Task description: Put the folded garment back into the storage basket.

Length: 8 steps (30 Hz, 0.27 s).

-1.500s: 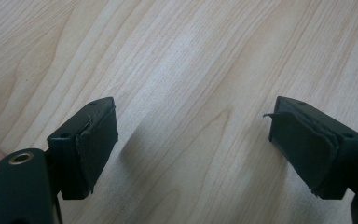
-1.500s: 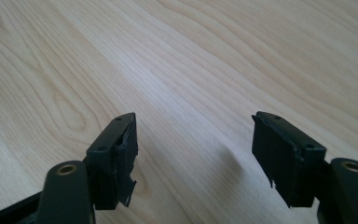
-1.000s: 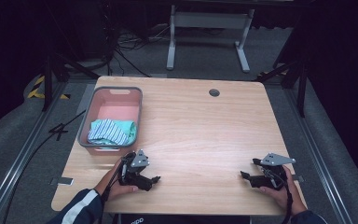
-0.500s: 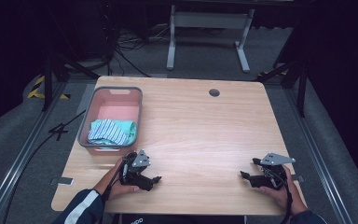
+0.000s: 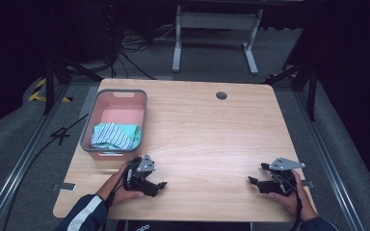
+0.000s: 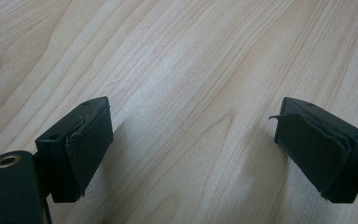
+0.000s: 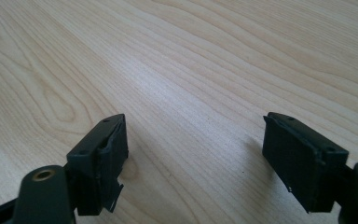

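- Left tool (image 5: 158,185) and right tool (image 5: 253,181) rest low on the pale wooden worktop (image 5: 207,130), jaws apart, nothing between them.
- The striped blue-and-white cloth bundle (image 5: 115,135) lies in the pink plastic basket (image 5: 137,102), nearest the left tool.
- It looks soft, light and floppy; pinch a raised fold.

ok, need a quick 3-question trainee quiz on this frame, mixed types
1. True or false: the left claw is shut on the striped cloth.
2. Multiple choice: where does the striped cloth lie? A) on bare table between the claws B) in the pink bin C) on the floor
3. Short answer: what is between the jaws of the right claw?

Key
1. False: its jaws stand open over bare table, and the cloth is apart from it.
2. B
3. Nothing; the right gripper view shows wood grain between them.
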### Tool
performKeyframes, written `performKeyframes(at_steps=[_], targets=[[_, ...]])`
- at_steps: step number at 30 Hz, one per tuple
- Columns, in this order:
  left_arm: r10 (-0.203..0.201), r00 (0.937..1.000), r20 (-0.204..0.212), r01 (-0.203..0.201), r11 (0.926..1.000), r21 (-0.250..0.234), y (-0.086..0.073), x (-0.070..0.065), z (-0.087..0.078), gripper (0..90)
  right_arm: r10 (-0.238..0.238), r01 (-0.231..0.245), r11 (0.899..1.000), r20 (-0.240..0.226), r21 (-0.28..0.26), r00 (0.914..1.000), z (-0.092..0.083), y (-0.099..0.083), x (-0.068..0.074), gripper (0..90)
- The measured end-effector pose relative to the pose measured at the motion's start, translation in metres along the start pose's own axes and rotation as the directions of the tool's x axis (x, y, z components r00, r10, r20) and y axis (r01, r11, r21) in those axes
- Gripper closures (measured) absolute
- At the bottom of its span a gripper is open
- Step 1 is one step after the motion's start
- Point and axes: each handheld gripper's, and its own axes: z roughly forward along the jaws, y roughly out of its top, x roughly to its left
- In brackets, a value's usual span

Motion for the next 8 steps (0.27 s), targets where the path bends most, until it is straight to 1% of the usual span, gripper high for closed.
performKeyframes(at_steps=[8], targets=[[0.005,1.0,0.007,-0.005,1.0,-0.001,0.0007,0.001,0.0008,11.0,0.0,0.0,1.0,0.0,0.0,1.0,0.0,0.0,0.0,22.7]])
